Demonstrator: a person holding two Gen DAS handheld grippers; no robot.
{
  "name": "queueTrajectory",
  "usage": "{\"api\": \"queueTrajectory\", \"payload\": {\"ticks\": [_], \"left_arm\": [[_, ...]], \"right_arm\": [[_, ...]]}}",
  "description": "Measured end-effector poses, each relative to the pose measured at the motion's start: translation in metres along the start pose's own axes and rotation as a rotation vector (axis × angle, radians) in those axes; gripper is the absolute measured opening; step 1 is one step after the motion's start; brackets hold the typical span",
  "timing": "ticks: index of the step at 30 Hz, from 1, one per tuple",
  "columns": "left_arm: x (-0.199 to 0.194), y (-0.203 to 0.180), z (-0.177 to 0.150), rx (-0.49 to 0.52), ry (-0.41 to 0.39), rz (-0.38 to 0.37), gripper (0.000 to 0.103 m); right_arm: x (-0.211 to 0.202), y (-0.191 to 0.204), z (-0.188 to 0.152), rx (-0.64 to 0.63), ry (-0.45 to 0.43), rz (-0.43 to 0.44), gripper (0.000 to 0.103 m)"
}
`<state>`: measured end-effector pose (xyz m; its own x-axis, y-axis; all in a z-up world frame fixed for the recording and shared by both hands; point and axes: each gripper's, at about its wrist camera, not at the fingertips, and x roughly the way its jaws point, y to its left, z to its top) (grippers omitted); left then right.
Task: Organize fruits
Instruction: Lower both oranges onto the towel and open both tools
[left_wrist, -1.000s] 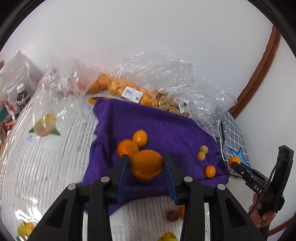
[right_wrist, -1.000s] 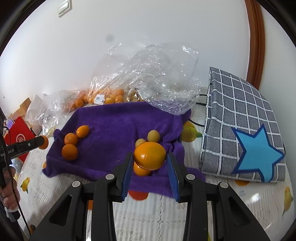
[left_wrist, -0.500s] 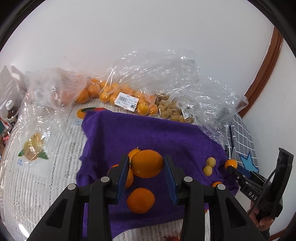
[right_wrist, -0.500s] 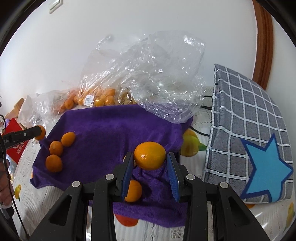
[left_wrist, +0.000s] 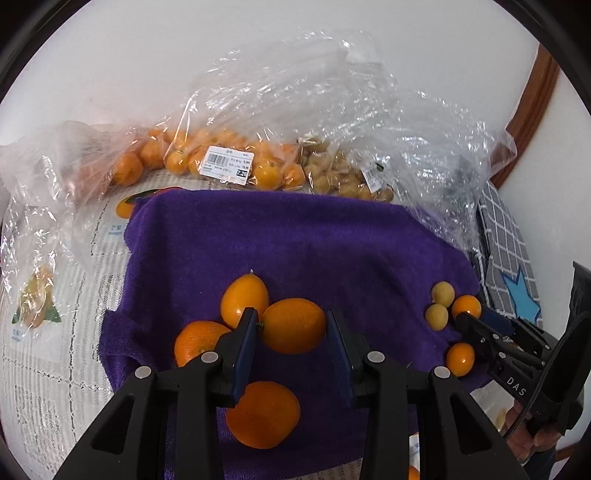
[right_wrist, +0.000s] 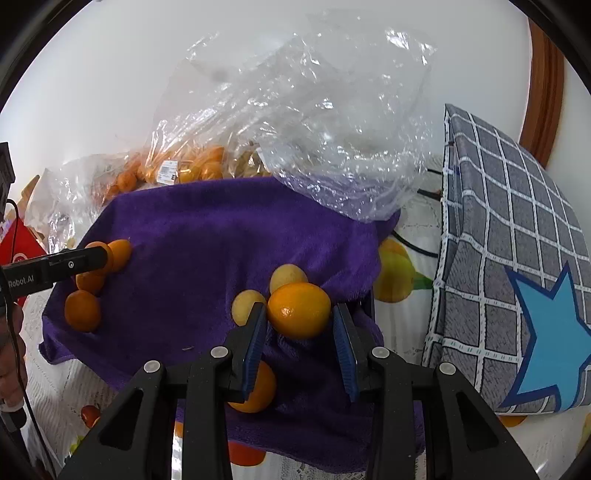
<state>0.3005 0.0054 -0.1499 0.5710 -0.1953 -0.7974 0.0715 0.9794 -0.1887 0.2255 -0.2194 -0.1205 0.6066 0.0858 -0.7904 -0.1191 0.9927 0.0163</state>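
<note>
An orange (right_wrist: 298, 310) is clamped between the blue pads (right_wrist: 255, 347) of the right gripper (right_wrist: 299, 345) above a purple towel (right_wrist: 207, 251). Two yellow fruits (right_wrist: 288, 277) are seen just behind it. The left gripper (right_wrist: 90, 258) is seen by three oranges (right_wrist: 82, 311) at the towel's left edge.

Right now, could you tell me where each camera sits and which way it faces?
Left wrist: on the left gripper, angled down at the purple towel; the right gripper shows.
Right wrist: on the right gripper, facing the towel and checked cushion; the left gripper shows.
Shared: towel, fruit bags.
</note>
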Motion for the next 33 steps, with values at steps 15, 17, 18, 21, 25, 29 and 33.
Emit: {"api": "queueTrajectory", "payload": {"ticks": [15,17,18,21,25,29,33], "left_arm": [[0.013,-0.006,-0.006,0.035,0.046,0.015,0.037],[0.011,-0.007,-0.007,0.032,0.042,0.017,0.040],[0.009,-0.007,-0.007,0.025,0.043,0.012,0.046],[-0.002,-0.010,-0.010,0.020,0.031,-0.006,0.048],[-0.026,-0.014,-0.016,0.036,-0.005,-0.011,0.049],[-0.054,-0.015,-0.025,0.049,-0.057,-0.004,0.049],[-0.078,-0.012,-0.039,0.022,-0.093,-0.015,0.049]], "right_arm": [[-0.005,0.004,-0.003,-0.008,0.037,-0.010,0.042],[-0.014,0.005,-0.002,-0.011,0.034,-0.015,0.052],[-0.020,0.005,-0.002,-0.009,0.030,-0.016,0.053],[-0.036,0.004,0.000,-0.003,0.016,-0.023,0.056],[-0.062,0.006,-0.001,0.003,-0.031,-0.034,0.060],[-0.088,0.016,-0.007,-0.026,-0.080,-0.040,0.060],[-0.105,0.023,-0.014,-0.042,-0.109,-0.043,0.060]]}}
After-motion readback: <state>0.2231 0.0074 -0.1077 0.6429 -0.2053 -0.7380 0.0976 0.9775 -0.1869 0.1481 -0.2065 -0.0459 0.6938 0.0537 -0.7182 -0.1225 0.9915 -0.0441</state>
